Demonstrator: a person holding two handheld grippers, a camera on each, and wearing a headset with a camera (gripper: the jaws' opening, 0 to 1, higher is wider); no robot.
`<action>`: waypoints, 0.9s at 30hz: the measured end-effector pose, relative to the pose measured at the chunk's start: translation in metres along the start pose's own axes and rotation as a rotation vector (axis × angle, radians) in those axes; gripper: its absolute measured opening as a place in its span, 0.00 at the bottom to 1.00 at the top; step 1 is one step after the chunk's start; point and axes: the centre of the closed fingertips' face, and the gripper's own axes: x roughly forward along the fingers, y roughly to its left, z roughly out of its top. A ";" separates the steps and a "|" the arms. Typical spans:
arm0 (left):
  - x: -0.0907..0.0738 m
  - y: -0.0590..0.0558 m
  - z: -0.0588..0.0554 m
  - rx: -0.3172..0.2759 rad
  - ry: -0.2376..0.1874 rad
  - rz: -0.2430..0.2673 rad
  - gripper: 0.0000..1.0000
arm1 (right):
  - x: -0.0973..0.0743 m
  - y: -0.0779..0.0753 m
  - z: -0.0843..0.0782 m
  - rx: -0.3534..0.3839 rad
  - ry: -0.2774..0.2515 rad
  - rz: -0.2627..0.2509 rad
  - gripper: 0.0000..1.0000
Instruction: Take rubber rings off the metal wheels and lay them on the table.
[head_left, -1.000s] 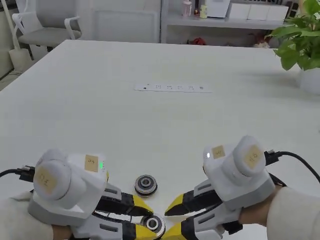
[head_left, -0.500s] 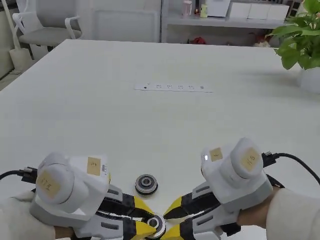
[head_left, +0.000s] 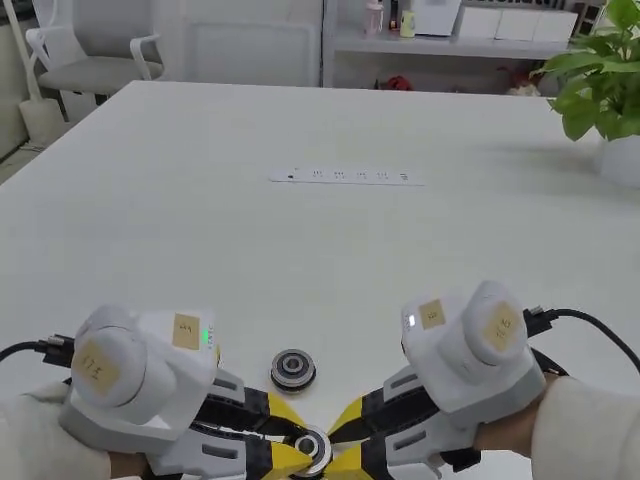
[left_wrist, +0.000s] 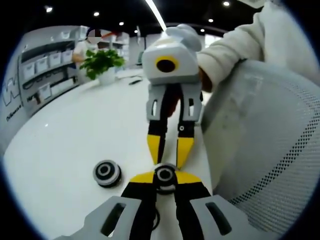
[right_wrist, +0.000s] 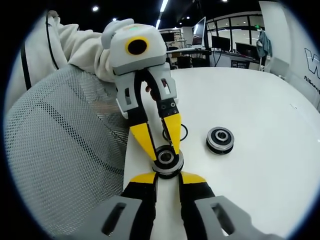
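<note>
My left gripper (right_wrist: 165, 152) clamps the wheel (right_wrist: 167, 161); my right gripper (left_wrist: 169, 162) meets it from the opposite side, whether gripping I can't tell.

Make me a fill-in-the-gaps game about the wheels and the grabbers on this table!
1. The table has ___ metal wheels on it: the near wheel and the far wheel.
2. The left gripper and the right gripper both pinch the ___ wheel.
3. The tips of both grippers are coloured ___.
4. The plant at the table's far corner has ___ leaves.

Missing words: two; near; yellow; green.
</note>
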 end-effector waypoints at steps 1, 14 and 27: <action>0.000 0.000 0.000 0.000 0.000 0.000 0.14 | 0.000 0.000 0.000 -0.007 0.001 -0.001 0.13; 0.001 0.000 -0.001 -0.010 -0.006 0.003 0.14 | -0.001 -0.008 -0.005 0.152 0.021 -0.022 0.00; 0.003 0.000 -0.001 -0.009 -0.009 0.006 0.14 | -0.005 -0.012 -0.007 0.459 0.003 -0.006 0.00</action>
